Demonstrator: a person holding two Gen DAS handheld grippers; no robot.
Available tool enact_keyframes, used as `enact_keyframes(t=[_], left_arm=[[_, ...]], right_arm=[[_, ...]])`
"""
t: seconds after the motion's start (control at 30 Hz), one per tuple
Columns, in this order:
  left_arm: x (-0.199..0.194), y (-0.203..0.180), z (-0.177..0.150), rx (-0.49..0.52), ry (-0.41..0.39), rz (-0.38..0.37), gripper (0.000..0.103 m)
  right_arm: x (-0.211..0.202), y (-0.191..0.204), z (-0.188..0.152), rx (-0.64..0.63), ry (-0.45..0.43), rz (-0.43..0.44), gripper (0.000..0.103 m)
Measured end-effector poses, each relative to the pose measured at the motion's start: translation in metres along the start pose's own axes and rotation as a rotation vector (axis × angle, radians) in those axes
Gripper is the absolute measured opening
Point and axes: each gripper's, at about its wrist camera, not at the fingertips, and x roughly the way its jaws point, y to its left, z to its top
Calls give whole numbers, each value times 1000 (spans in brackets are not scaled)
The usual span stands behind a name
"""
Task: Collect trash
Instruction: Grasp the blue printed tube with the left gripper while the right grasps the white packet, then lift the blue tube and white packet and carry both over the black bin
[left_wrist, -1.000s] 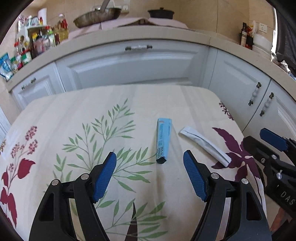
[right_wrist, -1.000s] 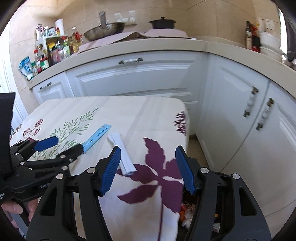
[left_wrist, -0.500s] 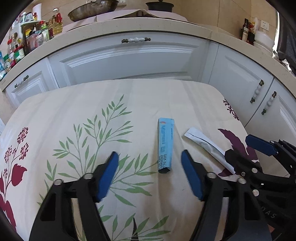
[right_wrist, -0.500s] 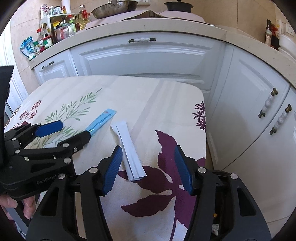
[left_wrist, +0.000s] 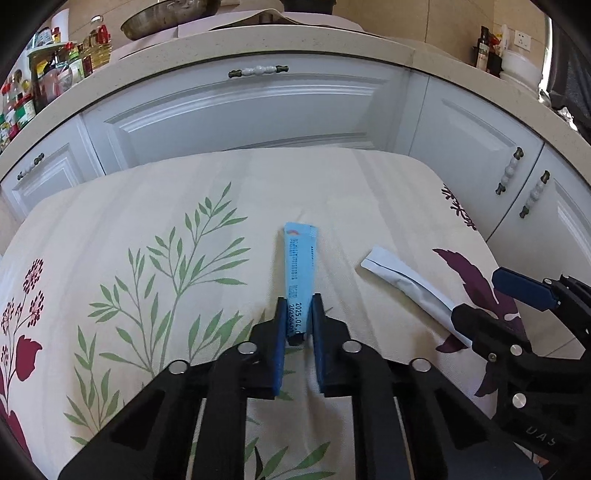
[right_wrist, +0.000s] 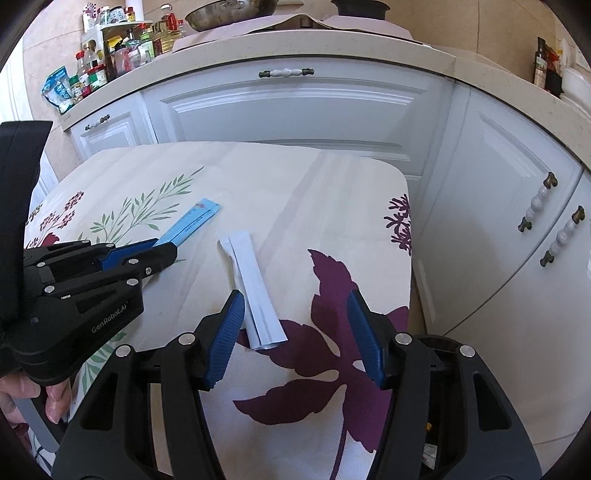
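Note:
A long blue sachet (left_wrist: 300, 266) lies on the flowered tablecloth (left_wrist: 184, 206). My left gripper (left_wrist: 298, 308) is shut on the sachet's near end, both blue pads pressed against it. The right wrist view shows the same blue sachet (right_wrist: 194, 220) gripped at the left by my left gripper (right_wrist: 162, 248). A white sachet (right_wrist: 253, 282) lies flat to its right. My right gripper (right_wrist: 295, 308) stands open, and the white sachet's near end lies between its pads, close to the left one, without touching. In the left wrist view, the white sachet (left_wrist: 402, 282) runs under my right gripper (left_wrist: 491, 295).
White kitchen cabinets (left_wrist: 258, 107) under a beige counter (left_wrist: 258, 48) wrap around behind and to the right of the table. Bottles and jars (right_wrist: 110, 55) crowd the counter's left end. The table's right edge (right_wrist: 408, 258) drops off near the white sachet. A hand (right_wrist: 33, 402) holds the left gripper.
My left gripper's jaws have come together on the near end of the blue sachet. My right gripper has moved forward and down over the white sachet, its jaws staying apart.

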Motion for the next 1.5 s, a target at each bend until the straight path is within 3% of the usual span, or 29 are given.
enact_keyframes(t=[0.2, 0.27, 0.83, 1.03, 1.5], left_arm=[[-5, 6, -6, -5, 1, 1, 9], [-8, 9, -9, -6, 0, 5, 9], [-22, 40, -27, -51, 2, 42, 9], [-22, 40, -27, -52, 1, 43, 9], [-23, 43, -27, -63, -2, 36, 9]], right_arm=[[3, 6, -1, -17, 12, 7, 55], [4, 9, -1, -25, 18, 12, 50], [14, 20, 1, -66, 63, -14, 37], [13, 21, 0, -61, 60, -16, 19], [6, 20, -4, -25, 39, -24, 14]])
